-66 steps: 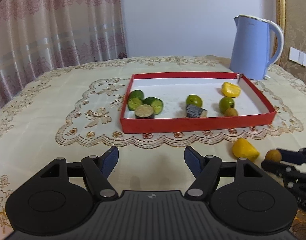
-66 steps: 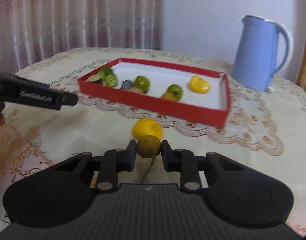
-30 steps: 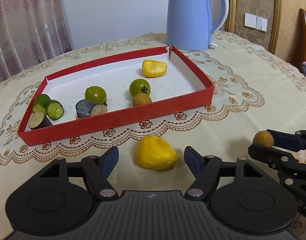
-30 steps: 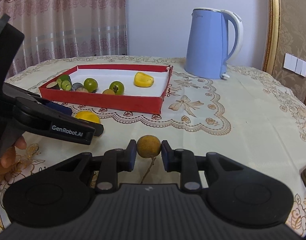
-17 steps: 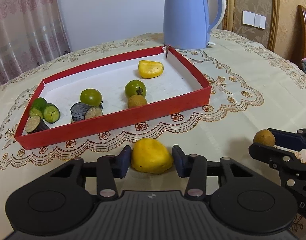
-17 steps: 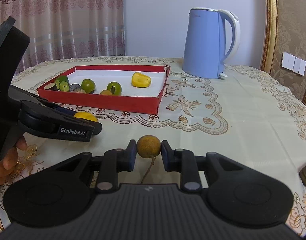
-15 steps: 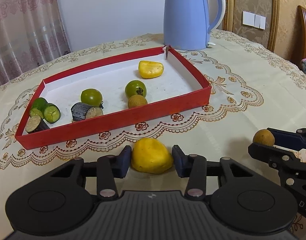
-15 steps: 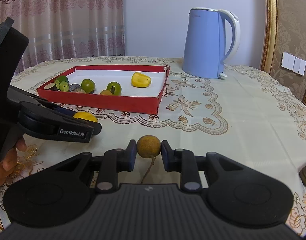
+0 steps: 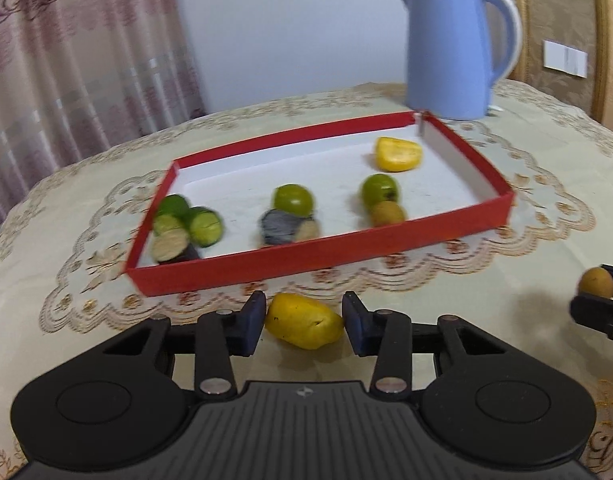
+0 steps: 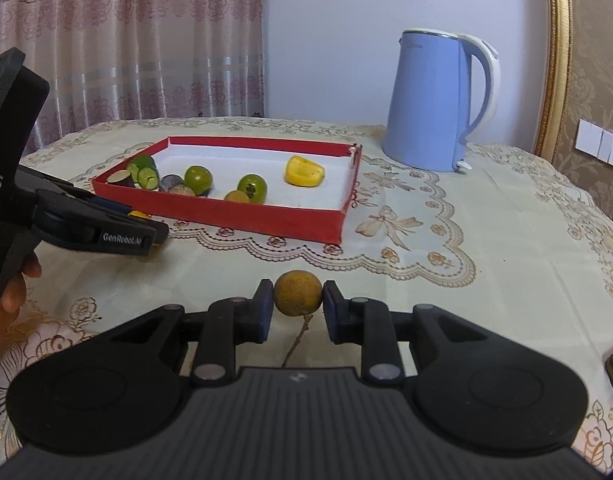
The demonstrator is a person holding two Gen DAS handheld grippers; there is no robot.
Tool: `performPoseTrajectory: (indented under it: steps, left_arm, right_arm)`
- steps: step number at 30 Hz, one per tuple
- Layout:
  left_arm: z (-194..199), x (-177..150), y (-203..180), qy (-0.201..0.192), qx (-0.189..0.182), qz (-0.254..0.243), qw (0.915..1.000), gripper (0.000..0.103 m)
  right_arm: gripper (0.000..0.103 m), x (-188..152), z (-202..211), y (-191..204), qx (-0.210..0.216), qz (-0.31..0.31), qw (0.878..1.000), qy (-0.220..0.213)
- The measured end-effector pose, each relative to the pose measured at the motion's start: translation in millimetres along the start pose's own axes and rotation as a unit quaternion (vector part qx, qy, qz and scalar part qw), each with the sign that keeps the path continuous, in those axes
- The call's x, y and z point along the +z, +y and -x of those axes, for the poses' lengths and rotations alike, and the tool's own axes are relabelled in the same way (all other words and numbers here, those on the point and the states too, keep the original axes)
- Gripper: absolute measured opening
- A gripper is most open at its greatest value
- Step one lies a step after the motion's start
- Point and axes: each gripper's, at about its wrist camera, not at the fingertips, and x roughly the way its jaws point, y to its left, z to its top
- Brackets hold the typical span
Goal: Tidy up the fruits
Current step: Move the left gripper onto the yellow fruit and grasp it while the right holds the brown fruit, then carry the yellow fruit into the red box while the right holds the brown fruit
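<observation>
Two claws are loaded at once. Our left gripper (image 9: pixel 303 322) has the yellow fruit piece (image 9: pixel 304 325) between its jaws, which are closing onto its flanks; the piece seems lifted just clear of the tablecloth (image 9: pixel 526 248), though motion blur leaves that unsure. Our right gripper (image 10: pixel 298 307) pinches a small brown longan (image 10: pixel 299 293) at its widest part, its dry stem (image 10: pixel 296 340) hanging back toward the palm, a hold we judge keeps the round fruit from rolling out.

Just ahead of the left claw lies the red tray (image 9: pixel 326 252), its near wall facing us. Inside sit cut green pieces (image 9: pixel 204 225), a dark eggplant chunk (image 9: pixel 280 226), two green fruits (image 9: pixel 293 199), another longan (image 9: pixel 387 213) and another yellow piece (image 9: pixel 398 154), loosely grouped by kind, so we judge each held fruit is bound for its match. Beyond the tray's far right corner stands a blue kettle (image 9: pixel 452 50).

Only the right view shows the left claw from outside, with part of a hand (image 10: pixel 10 300) gripping its handle and the yellow piece nearly hidden. Only the left view shows the yellow piece whole, with the right claw's longan at its far right edge.
</observation>
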Motion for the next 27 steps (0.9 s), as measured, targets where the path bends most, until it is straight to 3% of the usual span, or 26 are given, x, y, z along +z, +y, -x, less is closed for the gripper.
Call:
performPoseTrajectory:
  steps: [18, 22, 27]
  left_arm:
    - [9, 4, 40, -0.013, 0.036, 0.024, 0.9990, 0.033]
    - [13, 6, 53, -0.017, 0.025, 0.039, 0.9988, 0.033]
    - [9, 0, 76, 0.004, -0.025, 0.072, 0.9971, 0.033]
  right_arm:
    - [0.025, 12, -3, 21, 0.021, 0.016, 1.000, -0.005]
    - [0.025, 12, -3, 21, 0.022, 0.016, 1.000, -0.005]
    - [0.025, 11, -2, 19, 0.021, 0.014, 1.000, -0.005]
